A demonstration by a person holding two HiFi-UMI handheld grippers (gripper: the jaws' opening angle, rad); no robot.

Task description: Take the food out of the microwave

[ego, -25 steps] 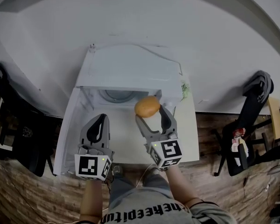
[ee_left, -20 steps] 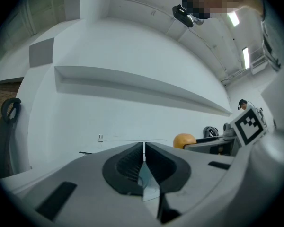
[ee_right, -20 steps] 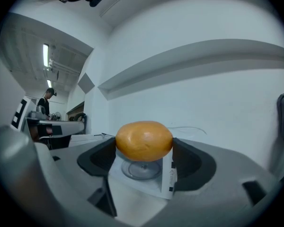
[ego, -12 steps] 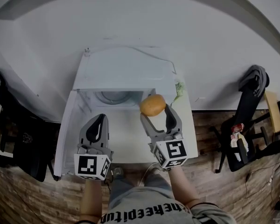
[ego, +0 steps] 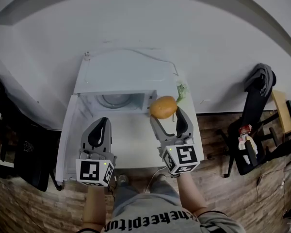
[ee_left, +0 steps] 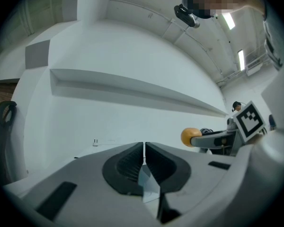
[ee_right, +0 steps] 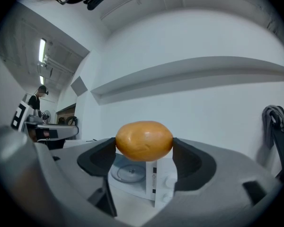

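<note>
An orange-brown round bun (ego: 163,107) (ee_right: 144,140) is clamped between the pads of my right gripper (ego: 166,112) (ee_right: 144,146). It hangs in the air in front of the right front corner of the white microwave (ego: 123,72) (ee_right: 162,176). The microwave's door (ego: 69,132) stands swung open to the left, and its glass turntable (ego: 117,100) (ee_right: 127,172) is bare. My left gripper (ego: 101,124) (ee_left: 144,148) is shut with nothing in it, in front of the opening. From the left gripper view the bun (ee_left: 190,136) shows at the right.
The microwave stands on a white table (ego: 133,147) against a white wall. A green item (ego: 182,88) lies beside the microwave's right side. A black chair (ego: 12,130) is at the left and a black stand with dark cloth (ego: 259,93) at the right, on wooden floor.
My right gripper has carried the bun to the right and a little up, from the microwave's opening to its right front corner. The left gripper has stayed about where it was.
</note>
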